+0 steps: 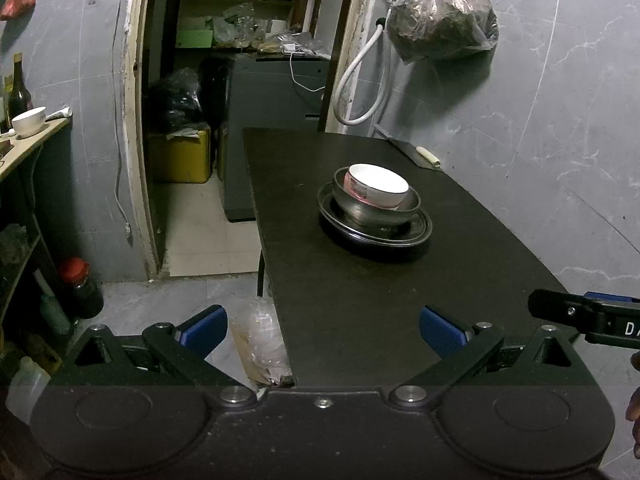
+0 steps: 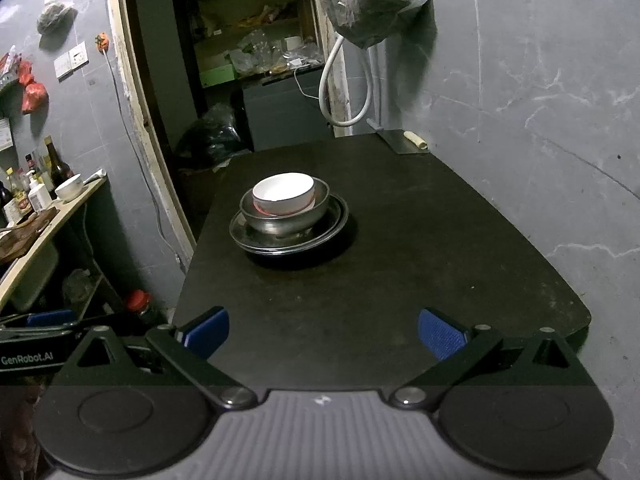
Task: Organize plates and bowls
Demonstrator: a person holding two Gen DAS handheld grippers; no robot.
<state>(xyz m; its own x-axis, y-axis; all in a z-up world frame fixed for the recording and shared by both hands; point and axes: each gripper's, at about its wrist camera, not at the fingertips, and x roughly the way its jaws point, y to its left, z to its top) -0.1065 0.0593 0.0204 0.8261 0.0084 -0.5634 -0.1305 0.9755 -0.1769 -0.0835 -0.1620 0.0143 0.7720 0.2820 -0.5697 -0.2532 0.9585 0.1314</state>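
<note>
Bowls [image 1: 376, 196] sit nested on dark table [image 1: 360, 312] by grey wall [image 1: 560, 120]; both grippers' fingers [image 1: 204, 330] spread empty

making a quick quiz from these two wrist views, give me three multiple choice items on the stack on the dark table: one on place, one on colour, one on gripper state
1. Where does the white ceramic bowl sit?
A. inside the round steel bowl
B. bare on the table
C. on the side shelf

2. What colour are the pads on the gripper fingers?
A. red
B. blue
C. green

3. How do the two grippers stand?
A. both shut on a plate
B. one open, one shut
C. both open and holding nothing

Answers:
1 A: the white bowl rests tilted inside the round steel bowl, which stands on the round steel plate on the dark table.
2 B: blue pads show in both wrist views.
3 C: the left gripper and right gripper have their fingers wide apart with only table between them.
</note>
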